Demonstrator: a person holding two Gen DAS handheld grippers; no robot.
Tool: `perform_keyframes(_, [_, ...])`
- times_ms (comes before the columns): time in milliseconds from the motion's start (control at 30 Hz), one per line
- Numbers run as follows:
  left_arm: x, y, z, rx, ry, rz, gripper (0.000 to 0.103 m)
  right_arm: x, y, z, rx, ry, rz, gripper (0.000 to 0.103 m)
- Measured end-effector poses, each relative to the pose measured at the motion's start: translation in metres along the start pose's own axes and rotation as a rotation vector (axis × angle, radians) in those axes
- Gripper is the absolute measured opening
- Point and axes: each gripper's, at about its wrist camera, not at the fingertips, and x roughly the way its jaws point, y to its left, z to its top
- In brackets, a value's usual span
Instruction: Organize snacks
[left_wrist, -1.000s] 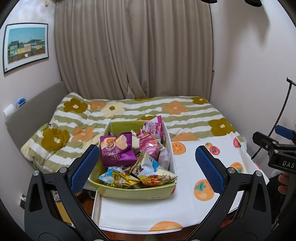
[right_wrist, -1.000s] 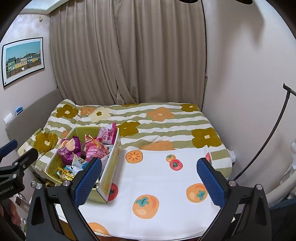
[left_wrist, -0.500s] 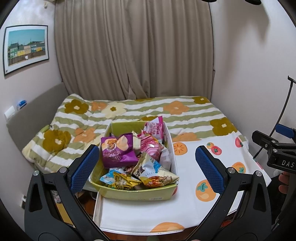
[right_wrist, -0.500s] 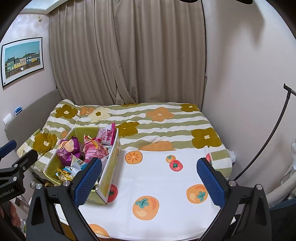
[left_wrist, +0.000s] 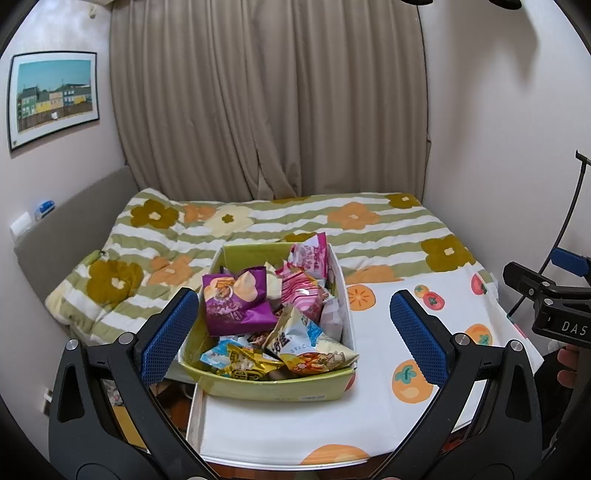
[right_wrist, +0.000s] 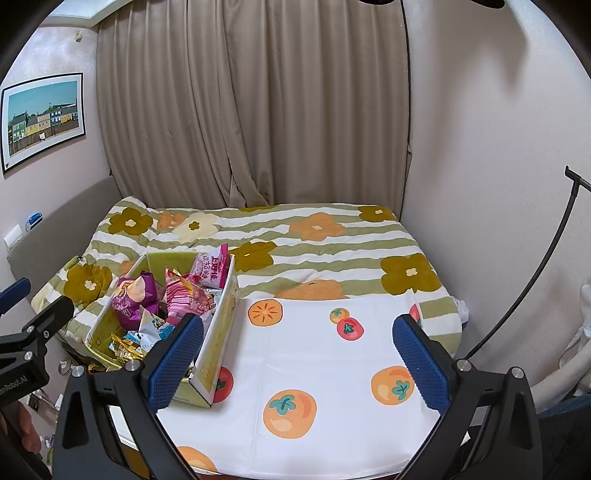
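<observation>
A green box (left_wrist: 266, 388) full of snack packets stands on the left part of a white table cloth with orange fruit prints (left_wrist: 373, 398). On top lie a purple packet (left_wrist: 236, 299), pink packets (left_wrist: 301, 291) and a white-blue packet (left_wrist: 306, 343). My left gripper (left_wrist: 293, 334) is open and empty, held in front of and above the box. The box also shows at the left of the right wrist view (right_wrist: 218, 332). My right gripper (right_wrist: 297, 363) is open and empty over the cloth (right_wrist: 314, 369), to the right of the box.
A bed with a green striped flower quilt (right_wrist: 314, 240) lies behind the table. Beige curtains (right_wrist: 251, 110) hang at the back. A wall (right_wrist: 498, 147) and a black stand pole (right_wrist: 535, 273) are on the right. A framed picture (left_wrist: 55, 96) hangs on the left wall.
Both grippers have shifted only slightly; the box sits a little further right in the left wrist view. Both stay open and empty.
</observation>
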Motion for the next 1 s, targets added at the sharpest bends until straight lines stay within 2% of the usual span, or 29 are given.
perform_keyframes(733, [0.004, 0.007, -0.002, 0.006, -0.004, 0.02, 0.103, 0.001, -0.001, 0.001, -0.002, 0.003, -0.002, 0.102])
perform_keyframes(1000, [0.007, 0.012, 0.0, -0.021, 0.001, 0.002, 0.103, 0.001, -0.002, 0.001, -0.001, 0.003, -0.003, 0.102])
